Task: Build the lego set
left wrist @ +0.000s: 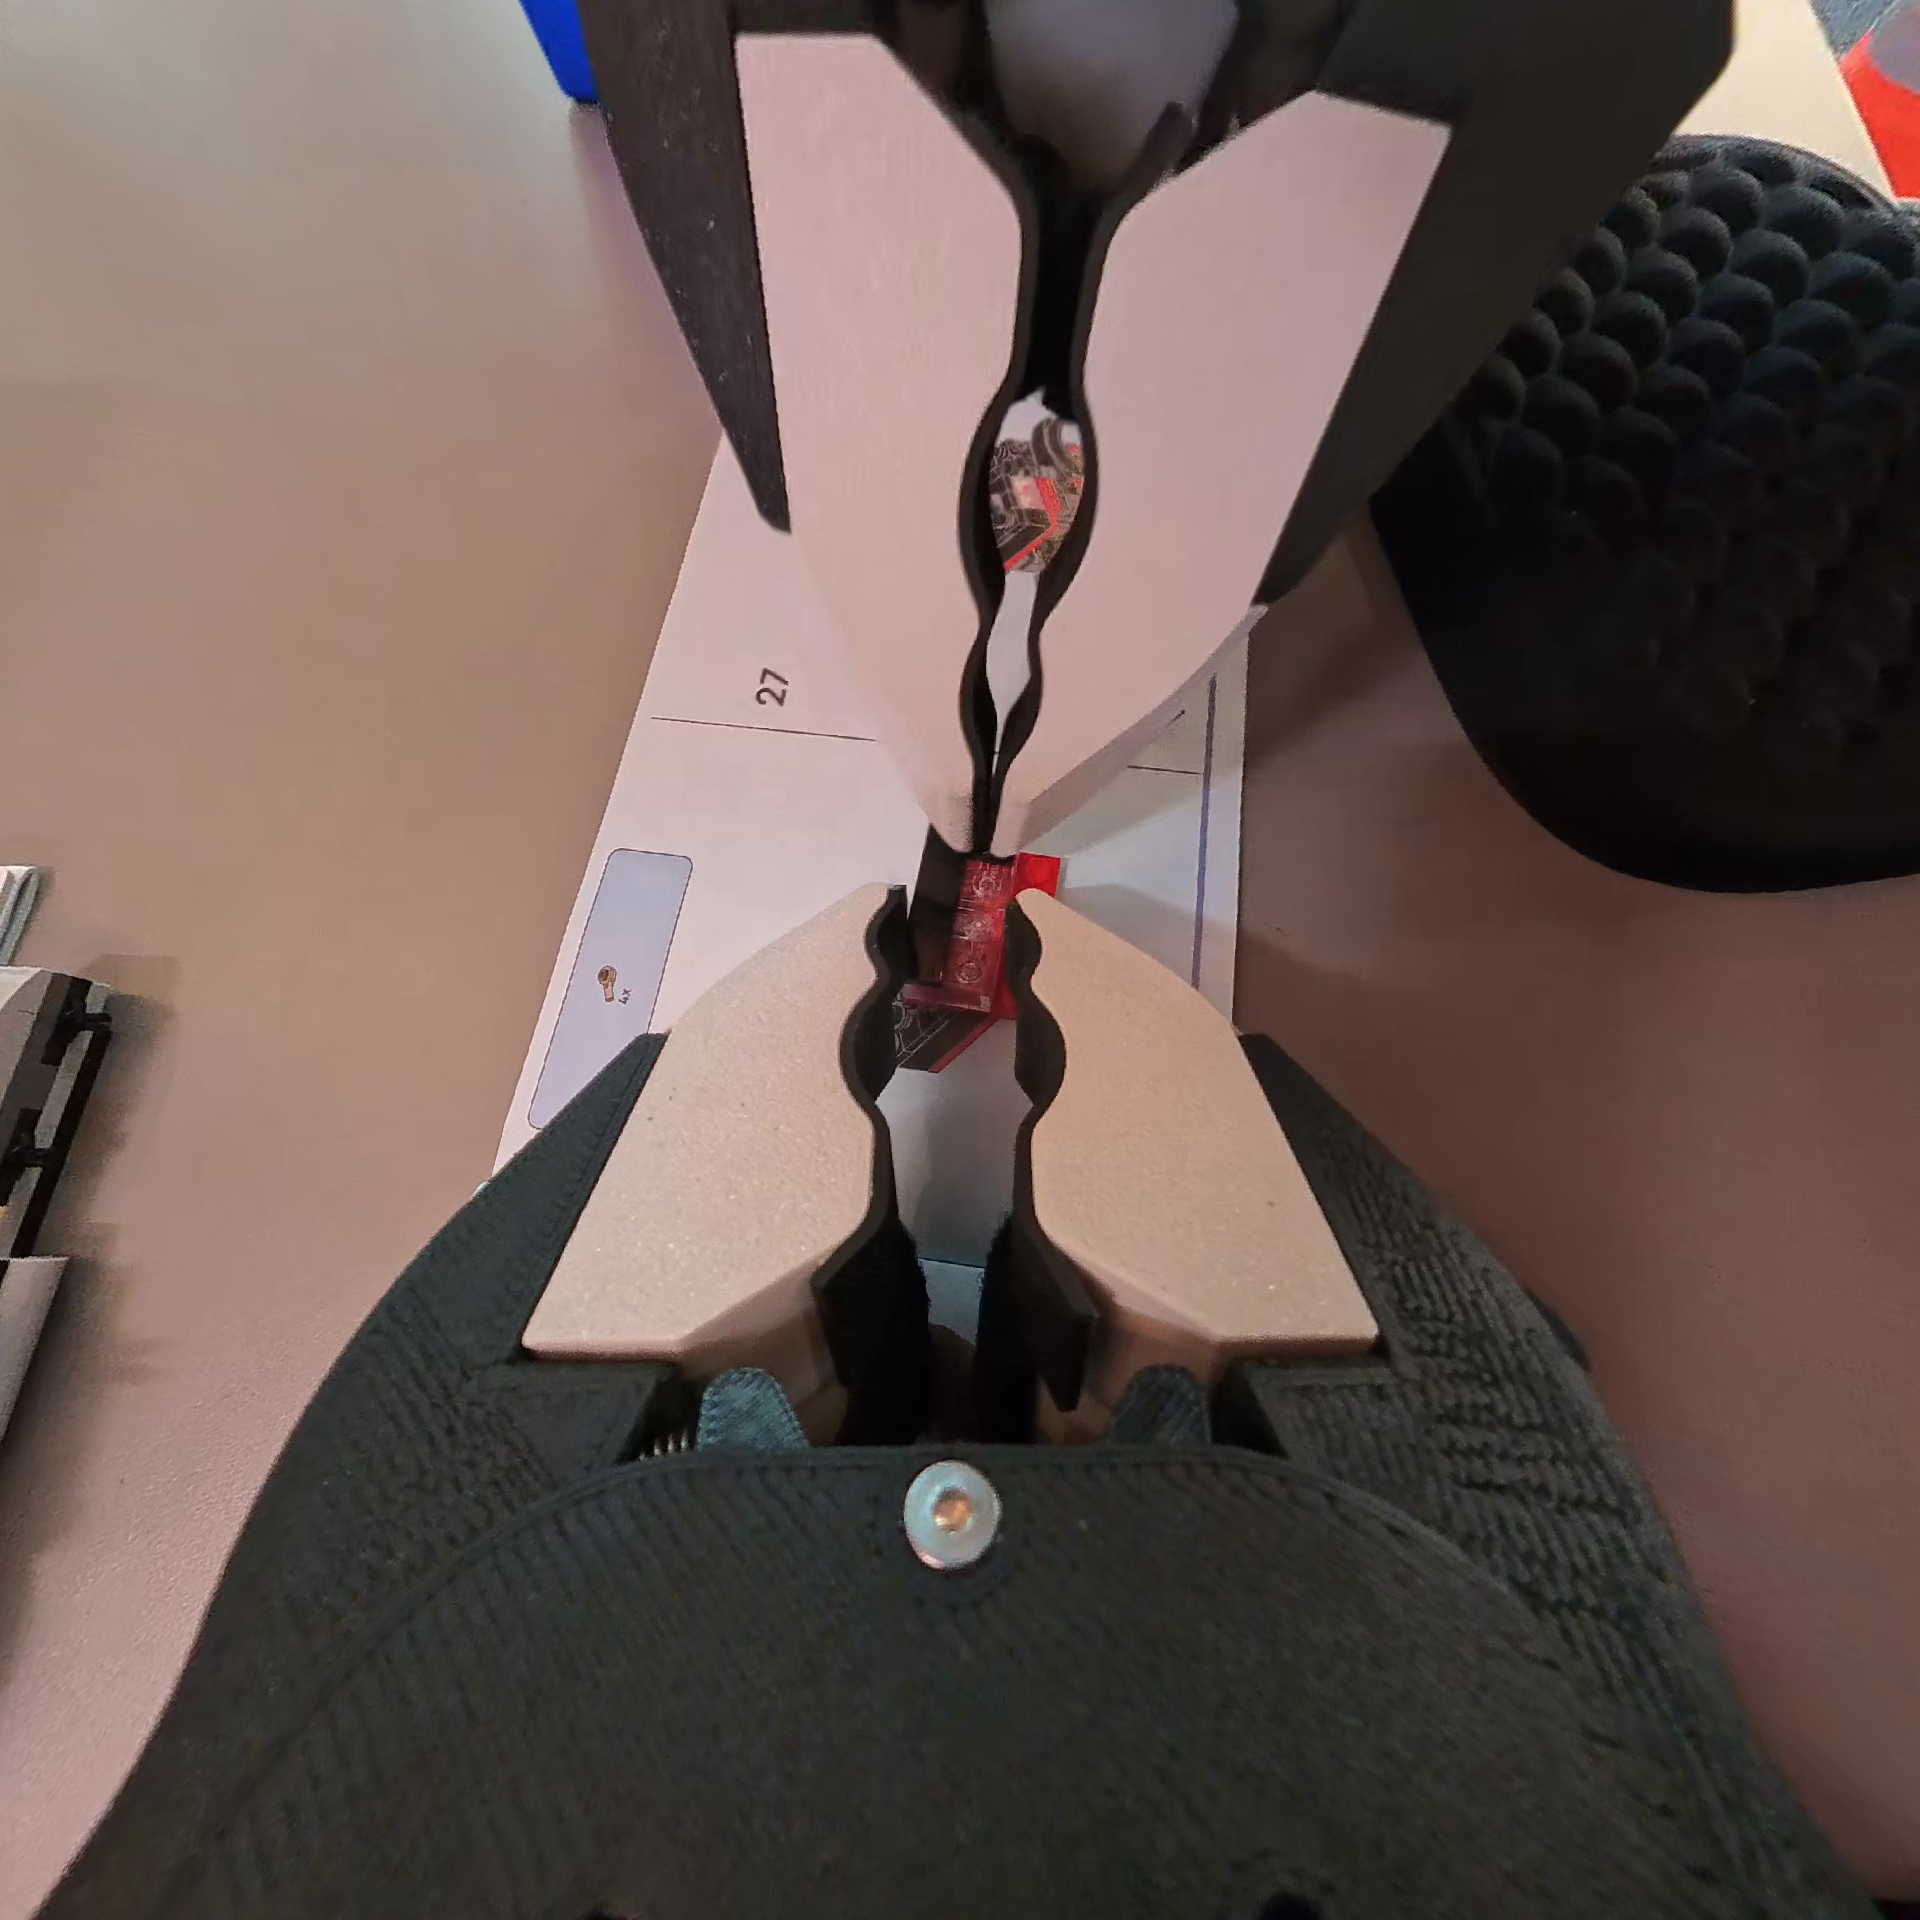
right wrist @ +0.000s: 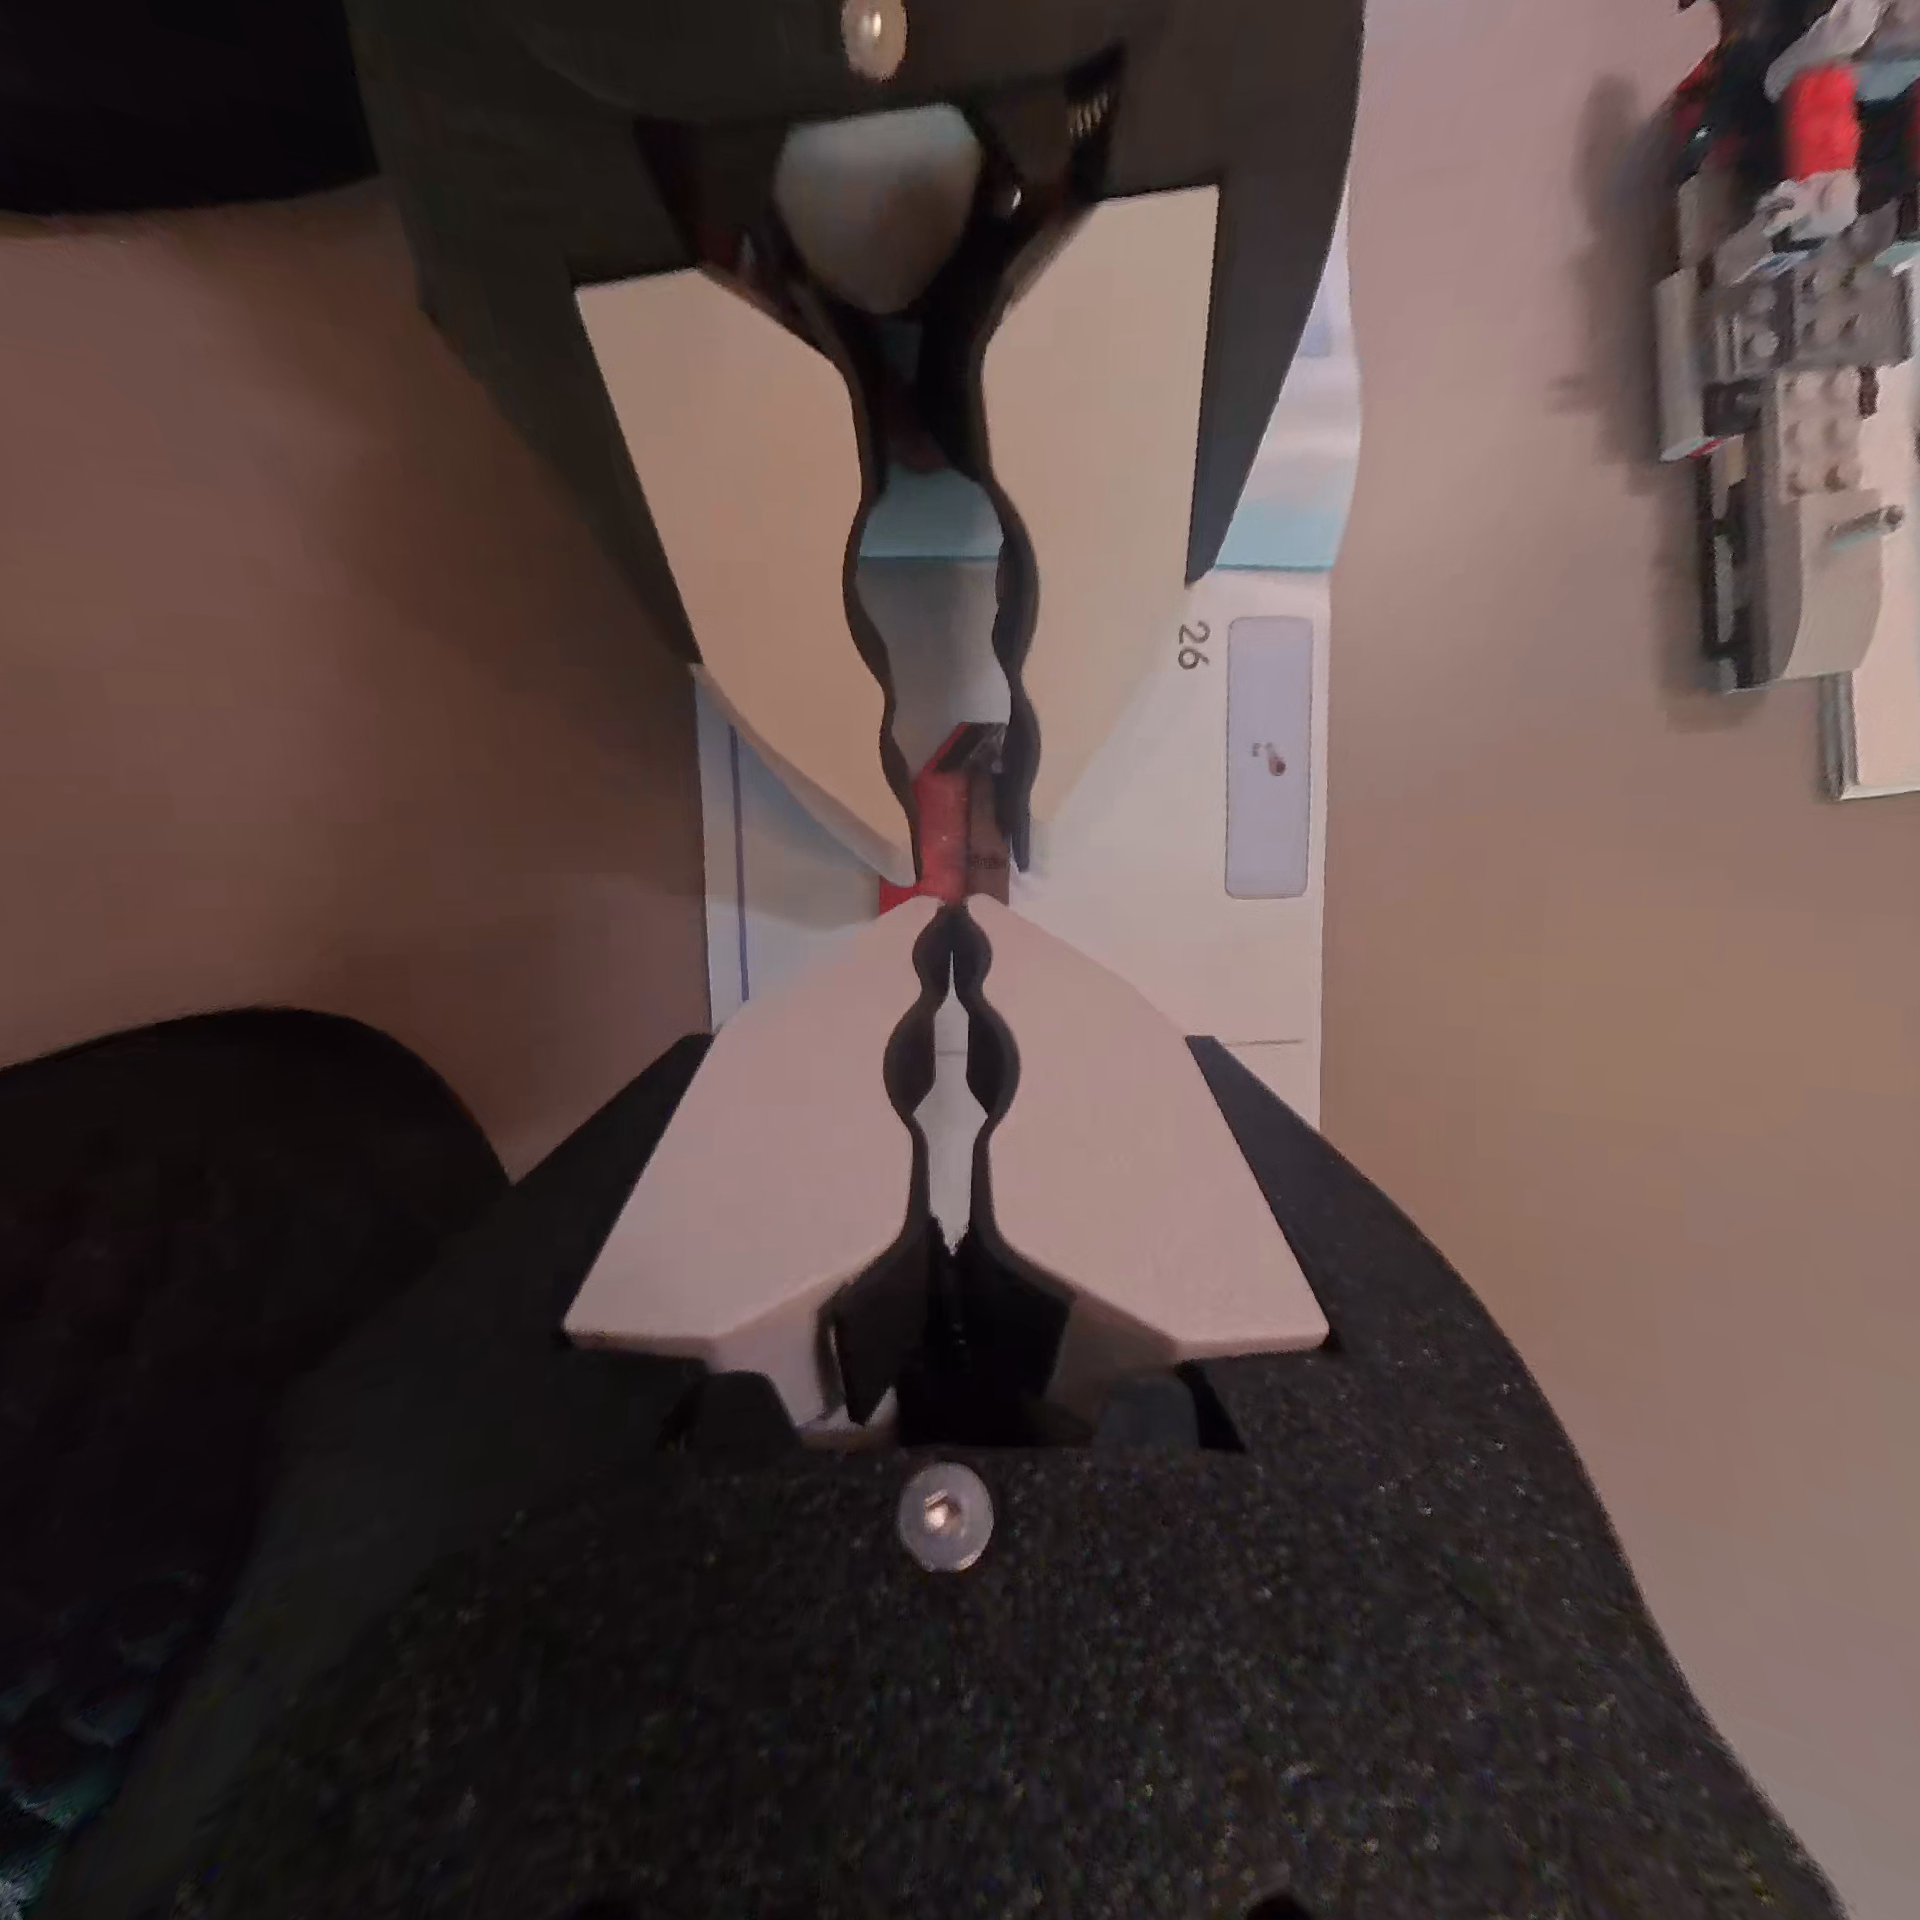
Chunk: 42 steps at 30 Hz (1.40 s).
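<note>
Left hand-held gripper point(left wrist: 961, 925) clamps a small red-and-black lego piece point(left wrist: 971, 940) above the instruction booklet point(left wrist: 748, 790) on the worktop point(left wrist: 312, 520); right hand-held gripper point(right wrist: 956, 912), tips pinched together, meets it head-on. Uneven pressure could twist the piece loose.

Both wrist cameras look down steeply along their own fingers, facing each other tip to tip. Each sees the opposing gripper at frame top, very near. Shared: red lego piece point(left wrist: 982, 925) at the tips, instruction booklet point(left wrist: 748, 831) beneath, beige table point(left wrist: 312, 520).
</note>
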Tool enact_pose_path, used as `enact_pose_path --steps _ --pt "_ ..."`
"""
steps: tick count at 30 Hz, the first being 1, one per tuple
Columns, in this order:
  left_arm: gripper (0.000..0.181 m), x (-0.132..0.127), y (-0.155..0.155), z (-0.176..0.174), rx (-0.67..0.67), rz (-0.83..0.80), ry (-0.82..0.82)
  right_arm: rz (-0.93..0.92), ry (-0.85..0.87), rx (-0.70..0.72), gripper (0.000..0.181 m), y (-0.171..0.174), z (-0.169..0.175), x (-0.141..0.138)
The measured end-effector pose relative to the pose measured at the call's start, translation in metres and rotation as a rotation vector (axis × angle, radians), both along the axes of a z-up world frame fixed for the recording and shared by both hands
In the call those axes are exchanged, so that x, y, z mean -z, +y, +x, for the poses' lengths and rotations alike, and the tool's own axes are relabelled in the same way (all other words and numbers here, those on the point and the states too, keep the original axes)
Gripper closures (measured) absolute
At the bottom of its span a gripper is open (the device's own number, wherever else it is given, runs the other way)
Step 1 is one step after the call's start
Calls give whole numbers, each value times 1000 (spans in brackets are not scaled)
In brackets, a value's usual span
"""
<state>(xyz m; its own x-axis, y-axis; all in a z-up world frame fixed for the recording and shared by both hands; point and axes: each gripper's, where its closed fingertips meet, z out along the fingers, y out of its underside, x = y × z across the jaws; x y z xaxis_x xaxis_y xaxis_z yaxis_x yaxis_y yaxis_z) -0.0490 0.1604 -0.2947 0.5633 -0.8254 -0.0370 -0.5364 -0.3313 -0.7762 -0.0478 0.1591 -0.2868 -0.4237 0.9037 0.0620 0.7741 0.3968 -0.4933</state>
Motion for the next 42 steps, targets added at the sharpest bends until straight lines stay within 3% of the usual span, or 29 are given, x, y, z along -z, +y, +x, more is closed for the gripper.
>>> enact_pose_path --steps 19,22,24,25,27,31,34,38,42 --pt "163 1 0 0 0 6 5 27 -126 103 181 1 0 1" --pt "163 0 0 0 0 7 5 55 -30 16 181 1 -3 0" --pt "163 0 0 0 0 11 7 9 94 80 181 5 -4 -12" --pt "163 0 0 0 0 12 8 -53 184 129 164 4 -6 -26" --pt "163 0 0 0 0 9 7 -94 266 193 150 4 0 -40" --pt "163 0 0 0 -1 23 18 -57 175 191 143 -2 12 -13" --pt "141 -2 -2 -3 -18 30 53 -84 192 204 145 -6 10 -8" --pt "131 -41 -5 -10 -139 155 -28 -106 304 241 147 -1 4 -20" --pt "129 -89 -46 -25 -265 266 -202 -120 469 230 146 0 -2 -43"
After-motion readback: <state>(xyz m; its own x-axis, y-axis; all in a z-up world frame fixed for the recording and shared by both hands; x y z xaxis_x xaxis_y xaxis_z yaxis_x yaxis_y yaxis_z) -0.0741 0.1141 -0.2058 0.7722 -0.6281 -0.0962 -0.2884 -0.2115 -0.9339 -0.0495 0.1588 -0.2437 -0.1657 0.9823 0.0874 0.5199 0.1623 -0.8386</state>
